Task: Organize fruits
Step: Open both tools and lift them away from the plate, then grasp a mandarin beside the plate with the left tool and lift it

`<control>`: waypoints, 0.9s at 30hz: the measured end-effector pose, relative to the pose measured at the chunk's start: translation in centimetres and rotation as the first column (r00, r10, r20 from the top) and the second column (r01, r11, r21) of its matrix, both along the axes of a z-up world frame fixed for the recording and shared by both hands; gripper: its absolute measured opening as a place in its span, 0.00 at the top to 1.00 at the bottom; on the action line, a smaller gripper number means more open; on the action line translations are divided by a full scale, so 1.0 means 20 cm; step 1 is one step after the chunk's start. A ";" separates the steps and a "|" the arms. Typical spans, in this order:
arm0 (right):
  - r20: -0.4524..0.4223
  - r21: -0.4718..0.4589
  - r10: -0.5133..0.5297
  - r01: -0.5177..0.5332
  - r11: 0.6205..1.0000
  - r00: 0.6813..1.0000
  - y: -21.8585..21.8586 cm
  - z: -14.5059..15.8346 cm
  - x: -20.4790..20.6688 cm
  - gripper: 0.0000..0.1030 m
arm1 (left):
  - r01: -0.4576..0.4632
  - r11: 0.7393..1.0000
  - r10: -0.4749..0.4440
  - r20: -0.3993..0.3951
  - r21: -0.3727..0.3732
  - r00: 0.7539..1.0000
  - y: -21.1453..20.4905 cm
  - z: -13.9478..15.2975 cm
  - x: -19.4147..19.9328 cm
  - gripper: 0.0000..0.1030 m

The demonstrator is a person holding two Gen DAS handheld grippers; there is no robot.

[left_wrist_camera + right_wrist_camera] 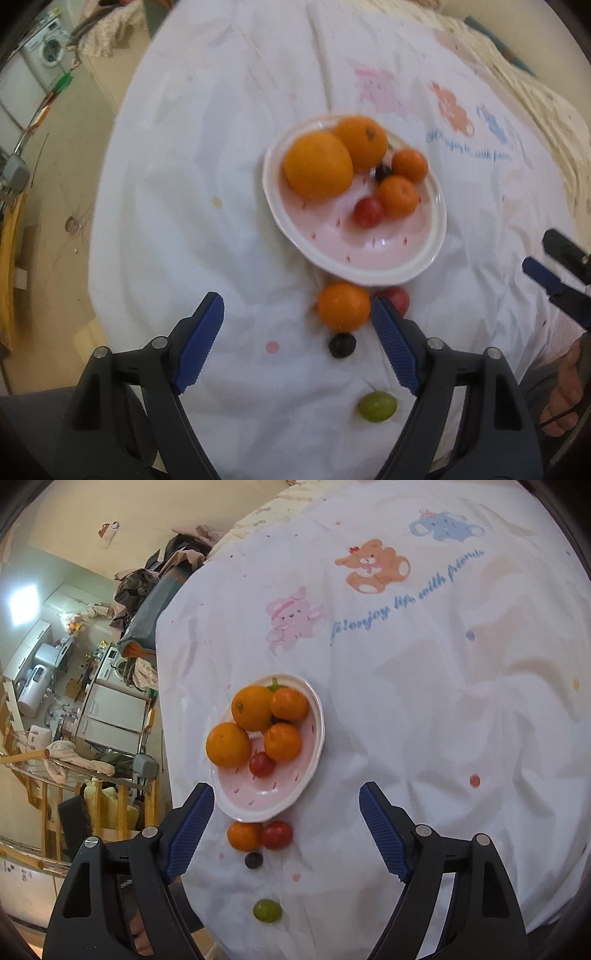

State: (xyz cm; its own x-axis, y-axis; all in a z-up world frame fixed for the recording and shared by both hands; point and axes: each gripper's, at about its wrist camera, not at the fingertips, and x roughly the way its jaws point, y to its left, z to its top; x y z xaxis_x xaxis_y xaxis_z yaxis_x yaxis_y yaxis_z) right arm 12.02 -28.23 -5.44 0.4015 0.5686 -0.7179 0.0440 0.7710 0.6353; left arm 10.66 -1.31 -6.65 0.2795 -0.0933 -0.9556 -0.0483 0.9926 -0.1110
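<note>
Tangerine (343, 305) beyond open jaws, beside plate (424, 258)

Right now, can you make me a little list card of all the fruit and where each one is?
surface: white printed cloth
plate: pink, white rim
on plate: two big oranges, two small oranges, one red tomato, a dark berry, something green at the far rim
off plate, near edge: small orange touching a red tomato
nearer still: dark berry, then green grape
left gripper: open, empty
right gripper: open, empty
</note>
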 end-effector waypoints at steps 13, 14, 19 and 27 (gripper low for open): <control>-0.004 0.001 0.006 -0.006 1.000 1.000 0.03 -0.01 0.02 0.19 | 0.192 0.979 -0.188 -0.055 0.068 0.981 -0.23 -0.18 0.03 0.52; -0.004 0.002 0.008 -0.008 1.000 1.000 0.04 -0.01 0.03 0.19 | 0.192 0.980 -0.188 -0.057 0.060 0.980 -0.23 -0.19 0.04 0.52; -0.005 0.002 0.017 -0.017 1.000 1.000 0.05 -0.02 0.03 0.19 | 0.203 0.978 -0.199 -0.084 0.040 0.976 -0.24 -0.23 0.06 0.52; 0.004 -0.009 0.022 -0.022 1.000 1.000 0.04 0.00 0.02 0.19 | 0.181 0.983 -0.182 -0.079 -0.021 0.980 -0.21 -0.20 0.05 0.65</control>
